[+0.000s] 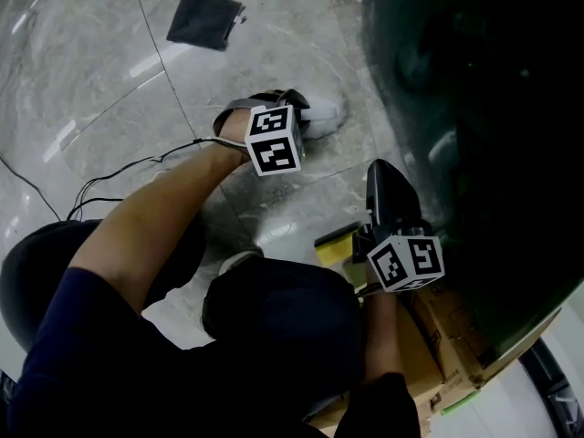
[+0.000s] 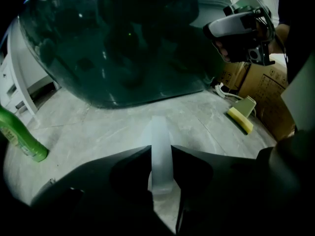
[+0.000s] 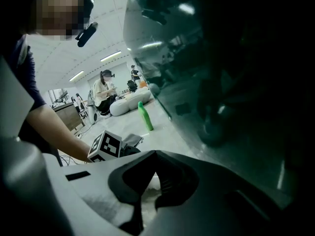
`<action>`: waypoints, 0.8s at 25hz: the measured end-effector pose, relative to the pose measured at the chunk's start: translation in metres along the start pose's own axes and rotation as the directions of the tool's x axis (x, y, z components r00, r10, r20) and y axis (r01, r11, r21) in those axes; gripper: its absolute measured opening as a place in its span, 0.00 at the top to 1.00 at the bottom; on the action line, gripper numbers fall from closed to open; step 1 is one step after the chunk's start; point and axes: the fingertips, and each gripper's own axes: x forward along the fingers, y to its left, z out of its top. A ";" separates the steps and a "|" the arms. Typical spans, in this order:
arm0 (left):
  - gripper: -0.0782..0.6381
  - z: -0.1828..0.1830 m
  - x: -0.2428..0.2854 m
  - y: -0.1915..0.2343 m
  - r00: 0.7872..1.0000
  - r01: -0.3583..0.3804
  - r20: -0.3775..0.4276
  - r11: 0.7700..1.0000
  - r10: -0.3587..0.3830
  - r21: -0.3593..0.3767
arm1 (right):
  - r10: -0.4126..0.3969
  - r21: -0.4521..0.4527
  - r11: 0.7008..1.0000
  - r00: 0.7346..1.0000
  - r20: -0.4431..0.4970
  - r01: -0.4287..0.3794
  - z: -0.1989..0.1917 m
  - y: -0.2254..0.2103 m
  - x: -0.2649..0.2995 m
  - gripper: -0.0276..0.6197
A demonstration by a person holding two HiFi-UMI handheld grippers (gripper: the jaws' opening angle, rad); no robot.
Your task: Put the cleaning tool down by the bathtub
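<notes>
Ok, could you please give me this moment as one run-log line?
left gripper: shut on cleaning tool | right gripper: shut, empty | cleaning tool: by bathtub, not released

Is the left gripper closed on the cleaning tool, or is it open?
Closed on it: the left gripper has both jaws pressed against the tool's pale handle.

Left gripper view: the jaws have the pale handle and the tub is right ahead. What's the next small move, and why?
Probably ease the left gripper down until the cleaning tool rests on the floor, before opening the jaws. They are clamped on its pale handle, which points at bare tile close beside the bathtub; whether it touches down yet, I cannot tell.
</notes>
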 end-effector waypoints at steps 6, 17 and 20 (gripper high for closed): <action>0.74 -0.008 0.006 0.000 1.000 -0.002 -0.022 1.000 0.002 -0.001 | 0.019 -0.013 1.000 1.000 -0.013 -0.019 -0.003 0.002 0.003 0.95; 0.74 -0.008 0.007 -0.001 1.000 0.000 -0.020 0.999 -0.001 -0.032 | 0.026 0.001 1.000 1.000 -0.008 -0.026 -0.004 0.001 0.004 0.95; 0.70 -0.001 0.006 -0.003 1.000 0.000 -0.008 1.000 0.000 -0.020 | 0.024 -0.001 1.000 1.000 -0.003 -0.024 -0.003 0.000 0.003 0.95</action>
